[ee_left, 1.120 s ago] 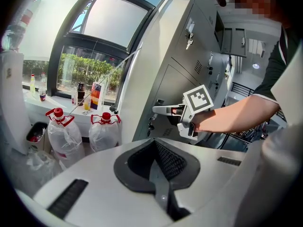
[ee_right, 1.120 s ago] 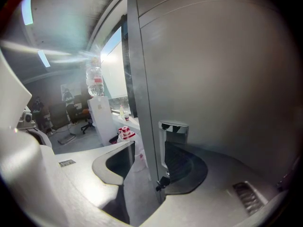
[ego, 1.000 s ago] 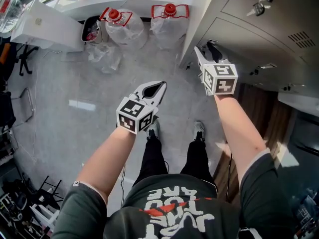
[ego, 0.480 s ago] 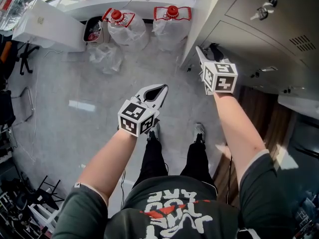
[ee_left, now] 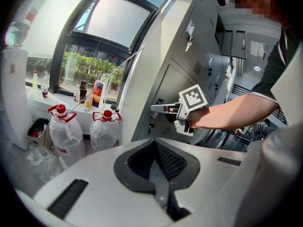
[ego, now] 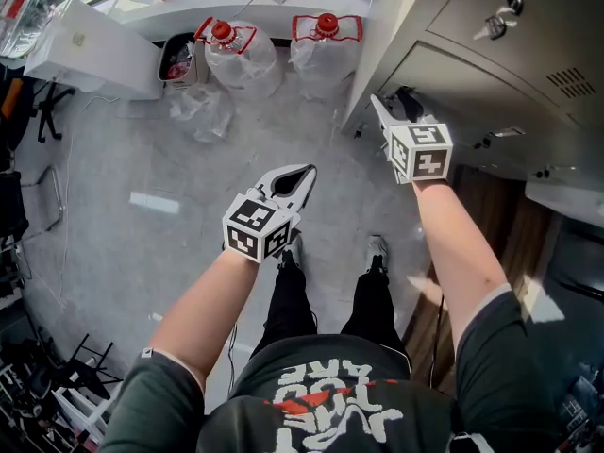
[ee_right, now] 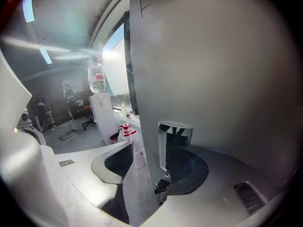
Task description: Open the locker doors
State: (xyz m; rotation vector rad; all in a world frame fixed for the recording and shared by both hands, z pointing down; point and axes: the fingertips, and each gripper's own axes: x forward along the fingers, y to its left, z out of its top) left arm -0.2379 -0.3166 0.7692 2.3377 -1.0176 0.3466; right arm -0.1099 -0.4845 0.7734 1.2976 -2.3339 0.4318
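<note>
Almost nothing has shifted since a second ago. Both your hands sit nearly where they were, and your right claw [ego: 392,104] has just been opening its jaws. They now stand wide apart around the far edge of the lower locker door [ego: 467,72]. In the right gripper view, the chrome latch plate [ee_right: 174,132] on that edge sits between the jaws. The left jaw is clear of the metal with floor showing in the gap, so neither jaw seems to press on anything yet.

Your left claw [ego: 304,172] hangs over the floor, well to the left of the lockers, with its jaws together and nothing in them.

You look to be at the start of a door, lined up on the latch but with no grip taken. The door appears flush with the cabinet, though I cannot tell for sure whether it has cracked open.

Next, close the right claw on the latch plate or the door's edge until it bites. Then swing the door out towards yourself, following its hinge arc. A set of keys [ego: 497,22] hangs from the locker above, so keep clear of it.
</note>
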